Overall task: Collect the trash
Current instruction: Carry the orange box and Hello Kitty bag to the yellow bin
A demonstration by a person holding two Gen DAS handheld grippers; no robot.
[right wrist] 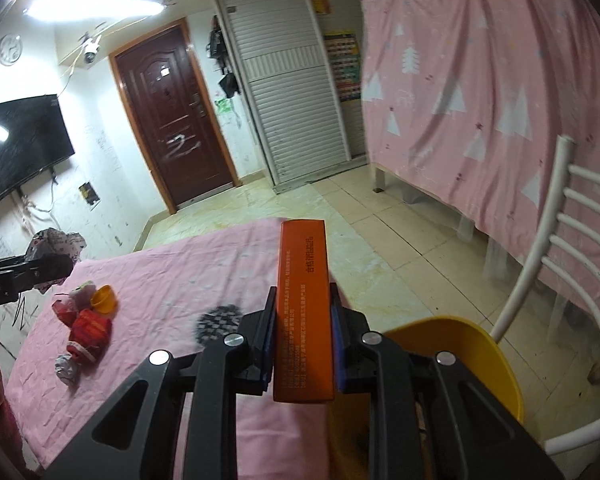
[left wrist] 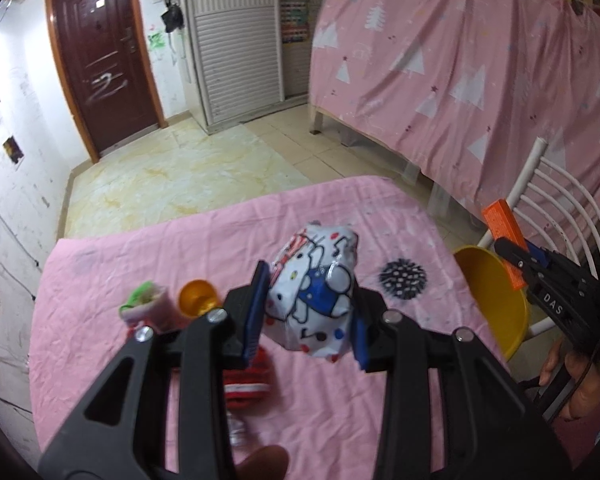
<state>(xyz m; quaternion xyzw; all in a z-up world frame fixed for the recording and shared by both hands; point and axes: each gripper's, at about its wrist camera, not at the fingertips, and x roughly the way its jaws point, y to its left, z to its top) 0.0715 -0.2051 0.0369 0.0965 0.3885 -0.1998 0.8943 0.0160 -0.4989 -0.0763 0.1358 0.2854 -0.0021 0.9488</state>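
Observation:
My left gripper (left wrist: 310, 312) is shut on a crumpled white cartoon-cat wrapper (left wrist: 312, 292) and holds it above the pink table (left wrist: 140, 264). My right gripper (right wrist: 303, 344) is shut on a long orange box (right wrist: 304, 304), held upright over the rim of a yellow bin (right wrist: 480, 356). The bin (left wrist: 496, 296) stands on a white chair at the table's right edge. On the table lie a red wrapper (right wrist: 90, 332), a pink and green wrapper (left wrist: 148, 304), an orange cap (left wrist: 196, 298), a crumpled white scrap (right wrist: 68, 368) and a black spiky ball (left wrist: 403, 280).
A white chair (right wrist: 556, 264) stands right of the table. A bed draped in a pink sheet (right wrist: 500, 92) fills the right side. A brown door (right wrist: 172, 116), a white cabinet (right wrist: 288, 100) and a wall television (right wrist: 20, 144) stand beyond a tiled floor.

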